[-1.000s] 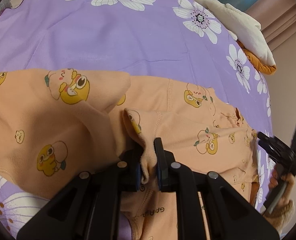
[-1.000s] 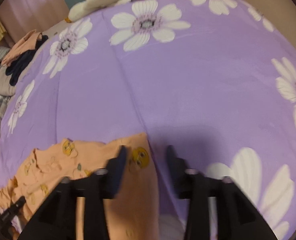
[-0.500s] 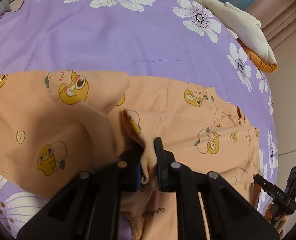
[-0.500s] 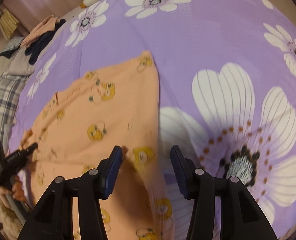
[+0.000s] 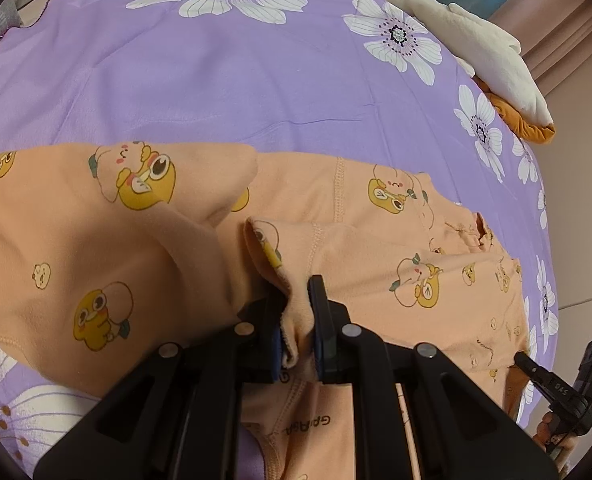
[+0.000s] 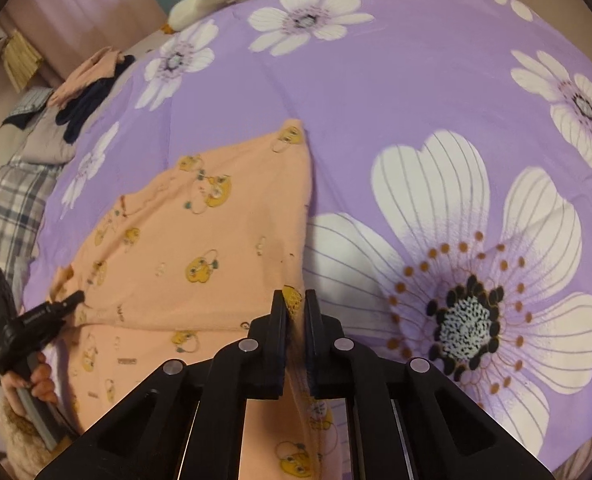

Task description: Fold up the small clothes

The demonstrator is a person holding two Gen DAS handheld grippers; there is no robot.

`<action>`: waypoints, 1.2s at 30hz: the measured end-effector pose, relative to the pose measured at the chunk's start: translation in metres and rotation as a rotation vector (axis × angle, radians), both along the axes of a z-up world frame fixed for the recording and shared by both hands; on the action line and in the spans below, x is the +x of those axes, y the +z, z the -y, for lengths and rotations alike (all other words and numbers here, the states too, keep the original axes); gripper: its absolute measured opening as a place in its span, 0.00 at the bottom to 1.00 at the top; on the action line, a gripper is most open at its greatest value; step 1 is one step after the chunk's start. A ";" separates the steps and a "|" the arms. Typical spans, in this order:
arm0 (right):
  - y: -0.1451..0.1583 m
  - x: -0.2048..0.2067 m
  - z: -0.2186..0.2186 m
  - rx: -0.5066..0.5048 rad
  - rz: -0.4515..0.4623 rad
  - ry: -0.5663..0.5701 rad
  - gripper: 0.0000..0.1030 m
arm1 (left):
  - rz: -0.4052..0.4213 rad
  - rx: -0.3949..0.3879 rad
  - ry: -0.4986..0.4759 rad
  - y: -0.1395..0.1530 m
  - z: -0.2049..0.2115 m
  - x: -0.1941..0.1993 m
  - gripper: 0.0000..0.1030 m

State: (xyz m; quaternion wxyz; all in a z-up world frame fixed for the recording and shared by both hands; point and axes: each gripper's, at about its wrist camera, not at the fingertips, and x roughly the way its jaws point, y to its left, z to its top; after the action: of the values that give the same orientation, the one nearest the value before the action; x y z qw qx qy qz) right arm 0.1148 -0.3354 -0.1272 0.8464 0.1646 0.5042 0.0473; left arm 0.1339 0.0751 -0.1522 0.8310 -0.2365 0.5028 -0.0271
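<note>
Both grippers, left (image 5: 298, 320) and right (image 6: 294, 316), fingers clamped on edges of the peach garment (image 5: 376, 240) atop the bed (image 5: 215, 72), seemingly ready for lifting and folding.

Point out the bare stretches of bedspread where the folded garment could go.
Bare purple bedspread lies beyond the orange garment, up to the white plush. More lies right of its edge. The clothes pile crowds the far left corner.
</note>
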 end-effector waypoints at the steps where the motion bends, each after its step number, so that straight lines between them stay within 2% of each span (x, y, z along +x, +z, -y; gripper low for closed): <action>1: -0.006 0.002 0.000 0.002 -0.015 -0.004 0.08 | 0.000 0.001 -0.001 0.000 0.000 0.000 0.14; 8: -0.011 0.003 -0.003 -0.050 -0.027 -0.015 0.07 | 0.001 0.003 -0.001 0.000 0.000 0.001 0.14; 36: -0.017 0.007 -0.005 -0.063 -0.030 -0.022 0.07 | 0.021 0.009 0.011 -0.002 0.000 -0.003 0.14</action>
State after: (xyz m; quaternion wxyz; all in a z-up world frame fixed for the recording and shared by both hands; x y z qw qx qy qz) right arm 0.1222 -0.3306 -0.1439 0.8440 0.1441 0.5162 0.0196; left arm 0.1313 0.0748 -0.1545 0.8374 -0.2353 0.4929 -0.0230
